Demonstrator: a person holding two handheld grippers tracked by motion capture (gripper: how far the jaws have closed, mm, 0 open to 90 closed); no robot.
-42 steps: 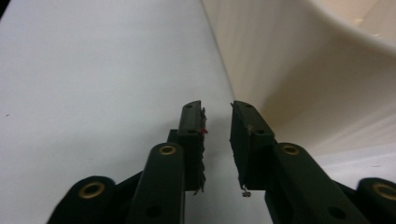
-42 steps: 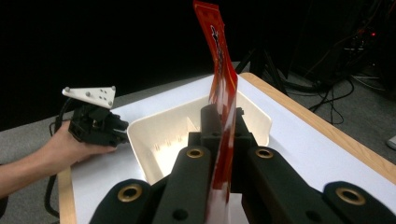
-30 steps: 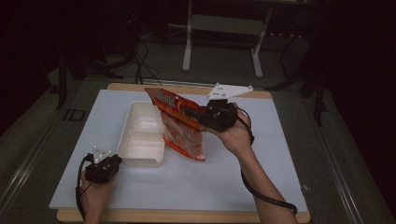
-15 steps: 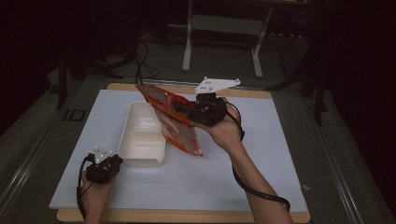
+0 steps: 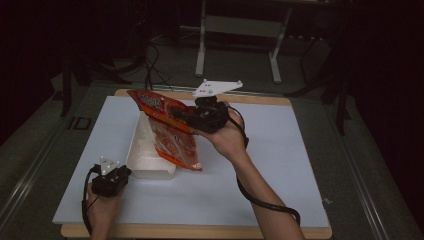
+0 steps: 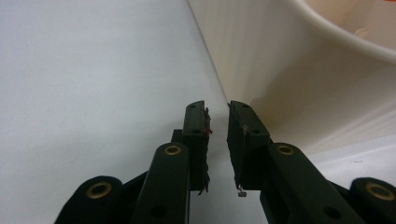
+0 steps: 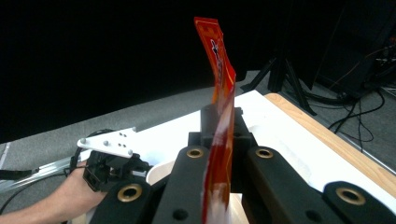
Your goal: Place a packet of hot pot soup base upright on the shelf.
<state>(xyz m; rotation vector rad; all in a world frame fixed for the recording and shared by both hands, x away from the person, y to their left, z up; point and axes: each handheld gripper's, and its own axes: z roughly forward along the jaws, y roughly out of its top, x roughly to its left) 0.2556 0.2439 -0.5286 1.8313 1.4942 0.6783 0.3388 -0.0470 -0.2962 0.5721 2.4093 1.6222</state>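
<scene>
The orange-red snack bag (image 5: 170, 132) carries printing, but none of it can be read: in the high view the marks are too small, and in the right gripper view the bag (image 7: 220, 126) stands edge-on.

The right claw (image 5: 186, 116) pinches the bag near its upper part, jaws pressed together on the foil. The bag hangs tilted over the near right side of the white tray (image 5: 142, 155), its lower corner down by the tray's right rim; whether it touches cannot be told. The right hand is raised above the surface (image 5: 280, 165), forearm coming in from the bottom edge, the claw lying roughly level and pointing left.

The left claw (image 5: 124, 172) rests low on the surface just beside the tray's near left corner. In the left gripper view the left claw (image 6: 217, 140) has only a narrow slit between its jaws, with nothing between them, close to the tray's wall (image 6: 261, 60).
</scene>
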